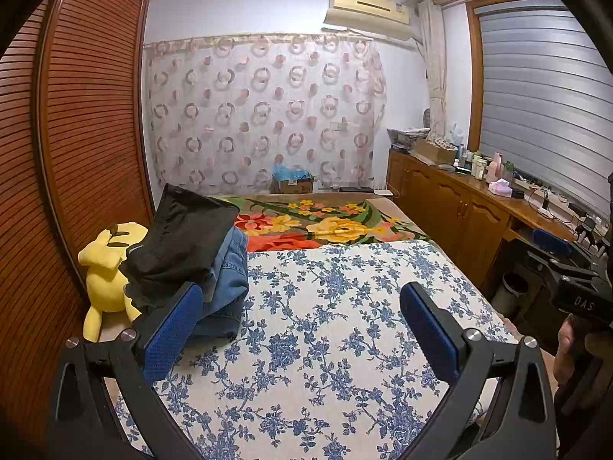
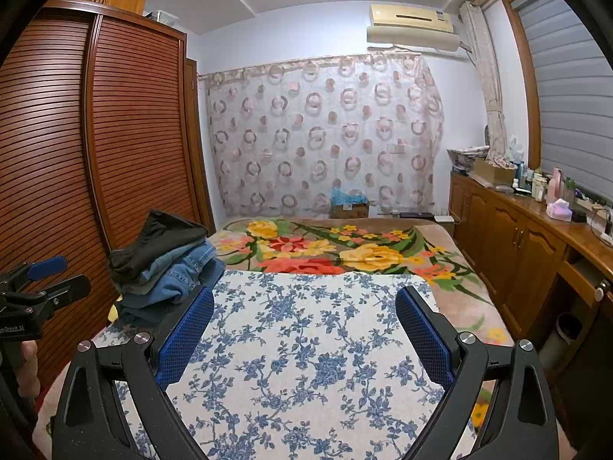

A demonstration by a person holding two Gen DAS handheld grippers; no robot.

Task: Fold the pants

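Left gripper (image 1: 302, 331): jaws stand wide apart with nothing between them; it hovers over the blue-flowered cloth (image 1: 325, 345), its left pad just in front of the pile's near edge.
Right gripper (image 2: 304, 335): jaws likewise spread and empty, above the same cloth, well to the right of the garments.
Pants: a stack of pants (image 1: 191, 257) sits at the left edge of the bed, a black pair (image 1: 180, 237) on top of blue jeans (image 1: 226, 283); in the right wrist view the layers look loosely folded and uneven.
Work area: the flowered cloth lies bare, so no pair seems laid out yet; the step in hand is probably fetching one from the stack.
Risk, grabbing too much: a pinch at the stack's side could catch several layers, since their edges lie close together, and drag more than one pair out.
Risk, toppling: the stack leans at the bed's edge beside the wardrobe (image 1: 76, 134); a sideways pull could tip it off toward the yellow plush toy (image 1: 107, 272) or the floor.
Risk, slipping: the black fabric looks thin and slack, so a shallow bite may let it slide from the pads.
Risk, snagging: a pulled pair could rumple the cloth or trail onto the floral blanket (image 1: 325, 222) beyond it.
Risk, collision: both grippers reaching left together could knock each other.
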